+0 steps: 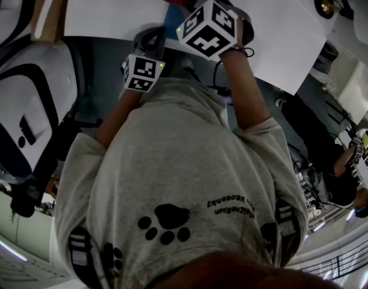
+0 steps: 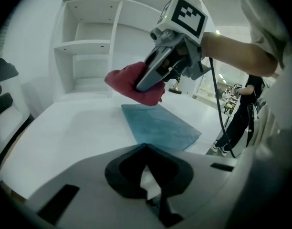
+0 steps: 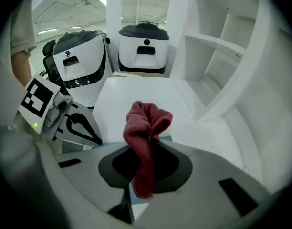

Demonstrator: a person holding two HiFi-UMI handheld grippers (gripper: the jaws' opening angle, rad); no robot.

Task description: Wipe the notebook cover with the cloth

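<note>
Now, red cloth in right claw, over blue notebook far edge.

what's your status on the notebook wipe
Right gripper shut on soft red cloth, at far edge of flat blue notebook, contact unclear. Left gripper shut, empty, off the notebook. Nothing else lies on the cover.

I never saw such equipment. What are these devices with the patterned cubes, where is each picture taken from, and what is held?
A person holds a two-jaw gripper in each hand; the patterned cubes belong to them. One picture comes from a camera on the person's head, looking down; the others from a camera on each gripper. On the white table lies a blue notebook. The right gripper is shut on a red cloth above the notebook's far end. The left gripper is shut, empty.
</note>
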